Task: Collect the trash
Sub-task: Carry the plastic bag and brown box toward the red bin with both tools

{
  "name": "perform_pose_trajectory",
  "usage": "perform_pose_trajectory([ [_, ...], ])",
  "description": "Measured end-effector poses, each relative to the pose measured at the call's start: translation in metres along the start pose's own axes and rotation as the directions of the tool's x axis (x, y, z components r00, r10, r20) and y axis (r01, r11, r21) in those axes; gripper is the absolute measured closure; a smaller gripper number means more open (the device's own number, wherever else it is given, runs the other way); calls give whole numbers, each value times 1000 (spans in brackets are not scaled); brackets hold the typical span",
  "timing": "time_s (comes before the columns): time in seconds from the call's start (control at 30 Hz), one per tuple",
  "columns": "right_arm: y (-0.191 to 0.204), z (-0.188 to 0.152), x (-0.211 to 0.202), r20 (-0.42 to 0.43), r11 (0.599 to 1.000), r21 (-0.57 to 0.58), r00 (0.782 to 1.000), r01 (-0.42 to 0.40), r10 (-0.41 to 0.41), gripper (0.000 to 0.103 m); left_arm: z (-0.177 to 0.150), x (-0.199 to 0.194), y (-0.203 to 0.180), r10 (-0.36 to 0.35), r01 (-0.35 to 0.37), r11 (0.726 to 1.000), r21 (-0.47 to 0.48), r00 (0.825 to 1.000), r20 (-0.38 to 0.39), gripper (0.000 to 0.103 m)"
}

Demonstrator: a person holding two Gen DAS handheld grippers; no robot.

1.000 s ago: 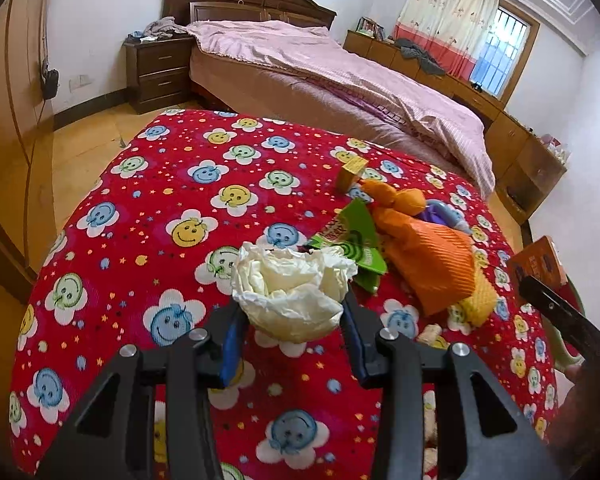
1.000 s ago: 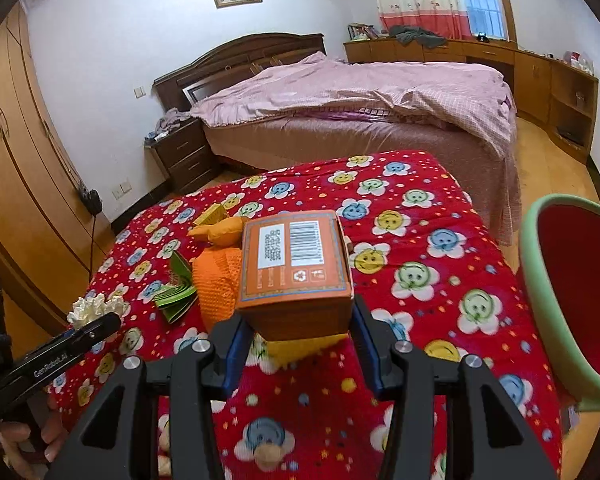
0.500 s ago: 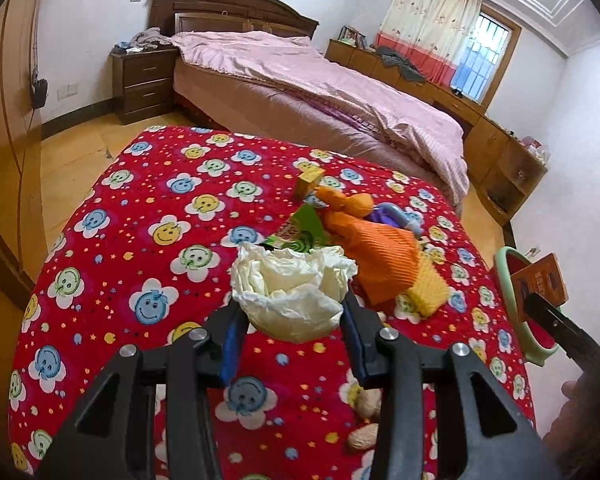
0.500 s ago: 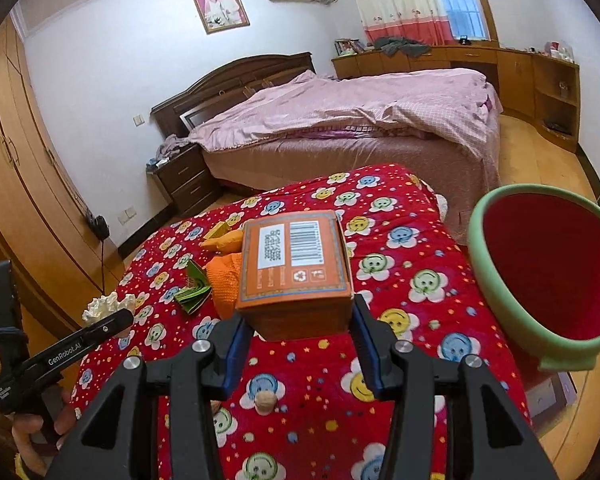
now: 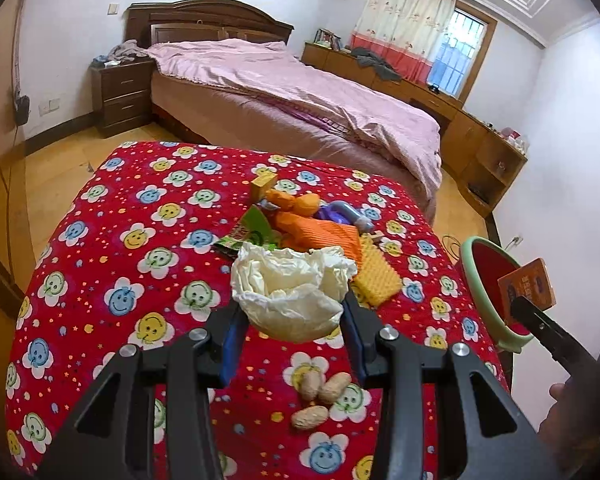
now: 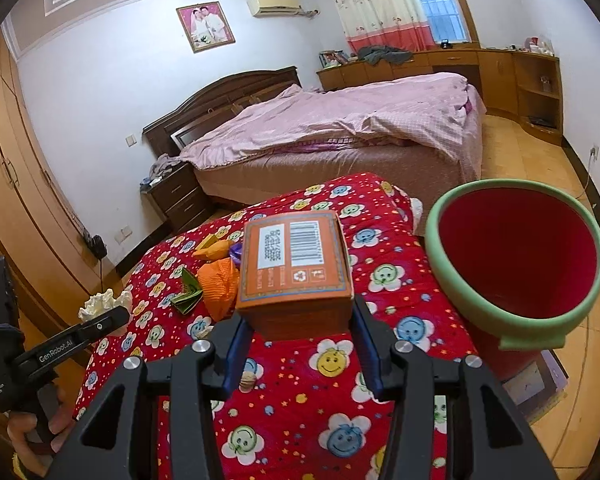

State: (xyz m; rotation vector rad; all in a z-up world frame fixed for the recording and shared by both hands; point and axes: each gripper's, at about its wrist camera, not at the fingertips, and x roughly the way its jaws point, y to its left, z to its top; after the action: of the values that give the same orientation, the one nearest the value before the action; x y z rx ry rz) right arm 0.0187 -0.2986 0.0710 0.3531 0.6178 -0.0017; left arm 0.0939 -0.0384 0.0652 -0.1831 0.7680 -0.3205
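Orange box (image 6: 296, 264): pinched flat between the right gripper (image 6: 298, 336) jaws, barcode face up, corners sharp, looks like thin card, probably empty-ish. A second ago it was still over the middle of the red smiley cloth; now it hangs near the bin.
Tissue wad (image 5: 290, 294): crumpled white paper, squeezed between the left gripper (image 5: 292, 330) jaws, held up off the cloth. It's been carried higher and back, since more of the worktop (image 5: 112, 240) shows under it now.
Bin (image 6: 512, 264): red inside, green rim, standing just off the worktop's right edge, mouth open and nothing visible in it. It fills a lot more of the right view than before.
What that means: I'd guess both loads are on their way to the drop, box first.
Still on the cloth: green wrapper (image 5: 246, 236), orange cloth thing (image 5: 320, 232), yellow sponge-like piece (image 5: 376, 276), three peanuts (image 5: 320, 394).
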Motion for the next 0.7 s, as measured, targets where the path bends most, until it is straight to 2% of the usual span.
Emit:
perform_pose_trajectory([
  [0.7, -53, -4, -43, 61, 993, 96, 996, 64, -70, 53, 4, 14, -90, -69, 72, 984, 165, 997, -25, 59],
])
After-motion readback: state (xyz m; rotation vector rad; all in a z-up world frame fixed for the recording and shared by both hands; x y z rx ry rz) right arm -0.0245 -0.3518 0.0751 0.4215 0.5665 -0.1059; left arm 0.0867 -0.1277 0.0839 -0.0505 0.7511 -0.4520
